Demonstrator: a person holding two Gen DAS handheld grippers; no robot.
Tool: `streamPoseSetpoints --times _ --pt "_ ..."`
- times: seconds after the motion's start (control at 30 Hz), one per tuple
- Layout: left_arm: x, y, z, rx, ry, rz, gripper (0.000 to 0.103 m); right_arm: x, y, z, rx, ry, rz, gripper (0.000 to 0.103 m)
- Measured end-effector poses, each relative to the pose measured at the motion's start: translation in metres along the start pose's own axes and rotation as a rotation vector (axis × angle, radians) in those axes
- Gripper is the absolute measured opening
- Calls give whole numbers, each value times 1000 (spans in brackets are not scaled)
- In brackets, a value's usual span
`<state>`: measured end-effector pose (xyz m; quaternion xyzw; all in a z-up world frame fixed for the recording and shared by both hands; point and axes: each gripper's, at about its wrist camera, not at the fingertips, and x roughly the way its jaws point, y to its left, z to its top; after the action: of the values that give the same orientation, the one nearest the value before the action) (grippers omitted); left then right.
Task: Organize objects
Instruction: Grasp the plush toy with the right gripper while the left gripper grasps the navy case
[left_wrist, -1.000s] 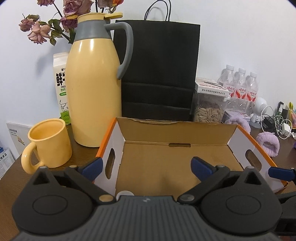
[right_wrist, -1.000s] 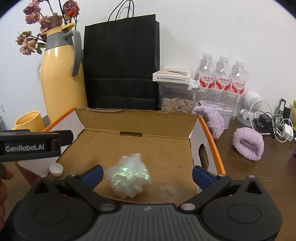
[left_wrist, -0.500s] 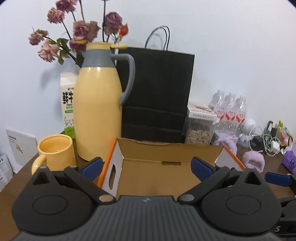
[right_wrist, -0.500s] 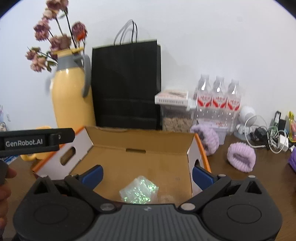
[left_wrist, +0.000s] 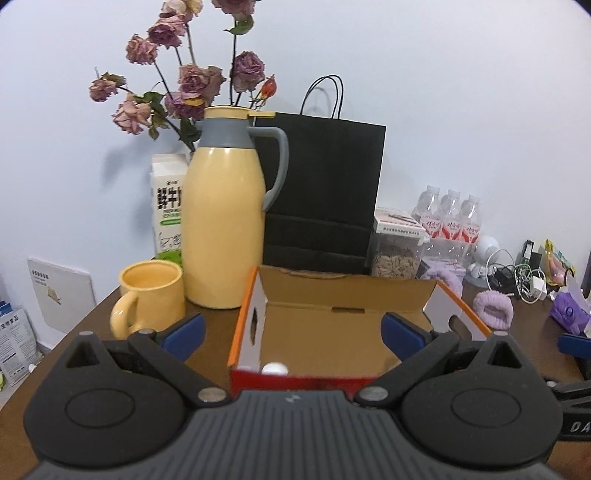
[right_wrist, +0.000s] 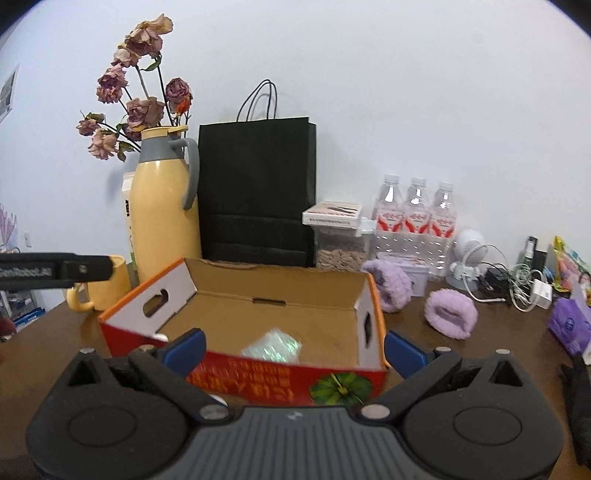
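Note:
An open cardboard box (left_wrist: 347, 284) with an orange rim and a red front stands on the brown table. Inside lie a white bottle cap (left_wrist: 274, 368) by the near left corner and a crumpled shiny plastic wad (right_wrist: 273, 345) near the front wall. My left gripper (left_wrist: 293, 332) hangs open in front of the box, holding nothing. My right gripper (right_wrist: 294, 350) is also open and empty, level with the box's (right_wrist: 258, 282) front wall. The left gripper's black side bar (right_wrist: 55, 271) crosses the left edge of the right wrist view.
Behind the box stand a yellow thermos jug (left_wrist: 221, 236), a yellow mug (left_wrist: 151, 291), a milk carton (left_wrist: 168, 206), a black paper bag (left_wrist: 321, 192), a seed jar (right_wrist: 341, 251) and water bottles (right_wrist: 417, 218). Purple fuzzy bands (right_wrist: 448, 314), cables (right_wrist: 517, 291) and a purple pack (right_wrist: 569, 325) lie right.
Both grippers have drawn back and risen from over the box, so its red front wall now shows. The wad and cap stay inside. Both grippers remain open.

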<state>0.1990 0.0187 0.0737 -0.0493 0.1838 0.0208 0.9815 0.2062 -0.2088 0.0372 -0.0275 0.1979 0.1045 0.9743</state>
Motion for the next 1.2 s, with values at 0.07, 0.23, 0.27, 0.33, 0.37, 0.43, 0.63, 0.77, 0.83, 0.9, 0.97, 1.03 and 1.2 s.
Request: streamPoseSetpoints --times 0.07,0.23,0.27,0.33,0.37,0.43,0.63,0.77,0.83,0.9,0.97,1.03,1.2 --pt "-8 5 -4 -3 4 7 103 -9 -5 -8 -2 9 -6 103" --pt "-25 17 -15 -13 19 23 103 -27 -14 -31 -13 44 -27 103" --pt "-28 18 -18 -15 23 26 103 -30 -17 -36 -13 52 -29 103" --pt "-32 22 -23 -18 36 33 103 -36 -20 -45 -9 67 -38 103" --pt "-33 23 -26 -18 42 36 103 -39 -22 -49 -6 74 -42 103" --pt "-37 25 -32 -17 53 42 103 -44 -25 -56 3 88 -48 103" --pt "-46 30 -49 -16 85 39 103 -58 -34 -73 41 103 -23 103" --pt "-51 33 -59 -28 104 26 103 -65 -36 -83 61 109 -2 103" --pt "-53 33 -64 -31 119 21 103 -67 -37 -87 66 117 3 103" --pt "-54 33 -69 -30 133 20 103 -68 -37 -91 65 127 2 103" --pt "-54 33 -73 -34 148 10 103 -68 -38 -94 66 136 0 103" --pt "-55 33 -75 -36 154 10 103 -66 -40 -95 69 142 -2 103" --pt "-55 29 -76 -42 154 12 103 -54 -41 -90 93 148 -19 103"
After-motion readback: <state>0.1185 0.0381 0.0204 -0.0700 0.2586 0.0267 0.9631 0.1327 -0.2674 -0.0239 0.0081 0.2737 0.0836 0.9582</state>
